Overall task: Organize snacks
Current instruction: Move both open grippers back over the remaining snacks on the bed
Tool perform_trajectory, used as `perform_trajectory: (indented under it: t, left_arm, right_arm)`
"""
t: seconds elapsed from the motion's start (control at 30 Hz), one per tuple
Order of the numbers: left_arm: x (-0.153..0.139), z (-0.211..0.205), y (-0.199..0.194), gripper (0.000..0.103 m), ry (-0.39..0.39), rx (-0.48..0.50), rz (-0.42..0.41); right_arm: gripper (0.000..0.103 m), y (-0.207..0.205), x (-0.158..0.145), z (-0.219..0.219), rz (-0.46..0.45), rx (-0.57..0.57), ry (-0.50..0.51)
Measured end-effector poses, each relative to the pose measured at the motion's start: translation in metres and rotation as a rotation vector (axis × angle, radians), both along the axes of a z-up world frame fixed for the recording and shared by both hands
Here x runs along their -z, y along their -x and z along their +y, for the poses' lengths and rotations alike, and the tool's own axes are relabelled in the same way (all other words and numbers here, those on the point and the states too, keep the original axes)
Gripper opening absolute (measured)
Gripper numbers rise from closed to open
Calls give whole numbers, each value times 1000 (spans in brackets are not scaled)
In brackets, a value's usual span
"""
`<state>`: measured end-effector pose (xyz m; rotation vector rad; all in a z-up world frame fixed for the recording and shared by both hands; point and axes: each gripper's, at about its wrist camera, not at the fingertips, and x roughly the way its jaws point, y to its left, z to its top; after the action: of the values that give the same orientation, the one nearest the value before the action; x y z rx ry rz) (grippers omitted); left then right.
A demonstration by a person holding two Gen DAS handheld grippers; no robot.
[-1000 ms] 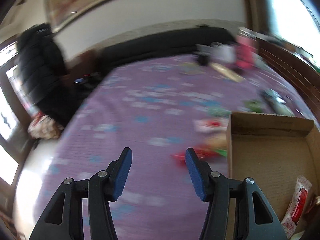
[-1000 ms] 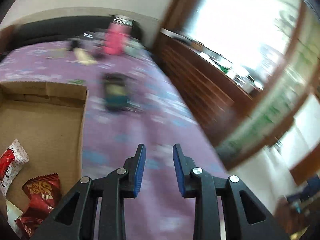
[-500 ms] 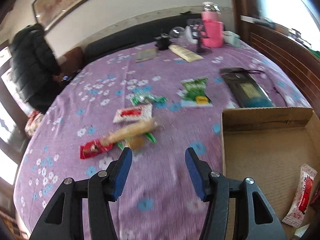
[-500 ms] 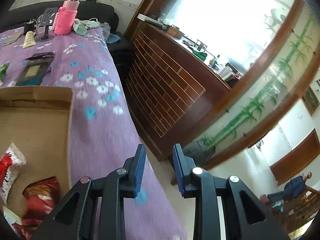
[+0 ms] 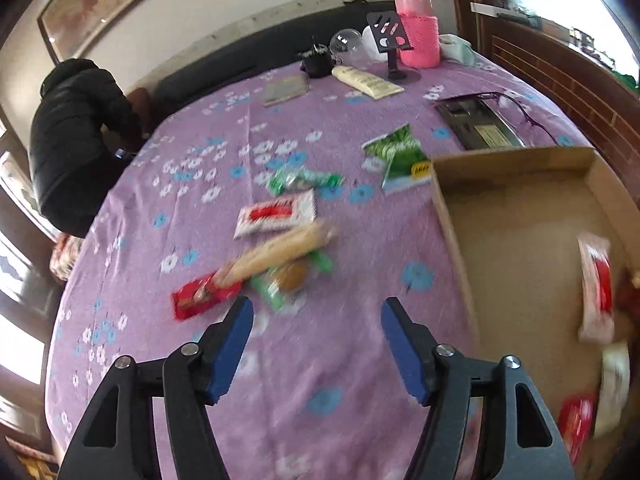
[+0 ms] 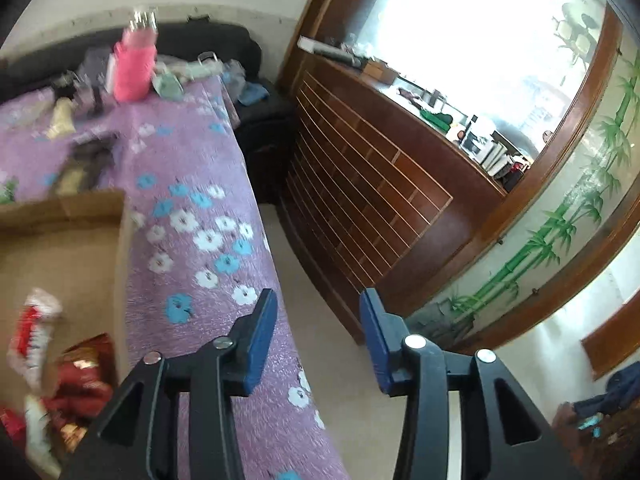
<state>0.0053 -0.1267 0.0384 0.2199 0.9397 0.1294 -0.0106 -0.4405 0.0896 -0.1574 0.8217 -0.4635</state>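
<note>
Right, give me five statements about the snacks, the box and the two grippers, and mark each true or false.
1. The left gripper holds a snack. False: its jaws are opening with nothing between them.
2. Several snack packets lie loose on the purple floral cloth outside the cardboard box. True.
3. The cardboard box has nothing in it. False: a red and white packet lies inside, with other wrappers near its close end.
4. The pink bottle stands upright at the far end of the table. True.
5. The right gripper points into the box. False: it points past the cloth's edge at the floor; its jaws are opening, with nothing between them.
</note>
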Motion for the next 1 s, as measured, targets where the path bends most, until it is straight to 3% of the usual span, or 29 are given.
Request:
perform_trajectory:
  t: [0.17,0.37,0.53,0.63,0.8,1.0]
  left_arm:
    - [-9,42,14,71,80,11,49]
    - [-18,96,13,71,234,68,104]
    - [-20,148,13,71,354,126,176]
    - [-18,171,14,71,385,166,220]
    - [-21,206,19,69,428,218,242]
    - [-25,230,22,68,445,242,232]
  right_arm:
    - [54,22,-35,29,-21,-169,-206]
    - [54,32,-42,114,36,-392,-504]
    - [54,15,-27,190,179,-504,-688]
    - [54,2,-12,224,254,-513,-742]
    - [54,-35,1,261,272,-439,-852]
    - [52,-91,7,292,289,-374,-738]
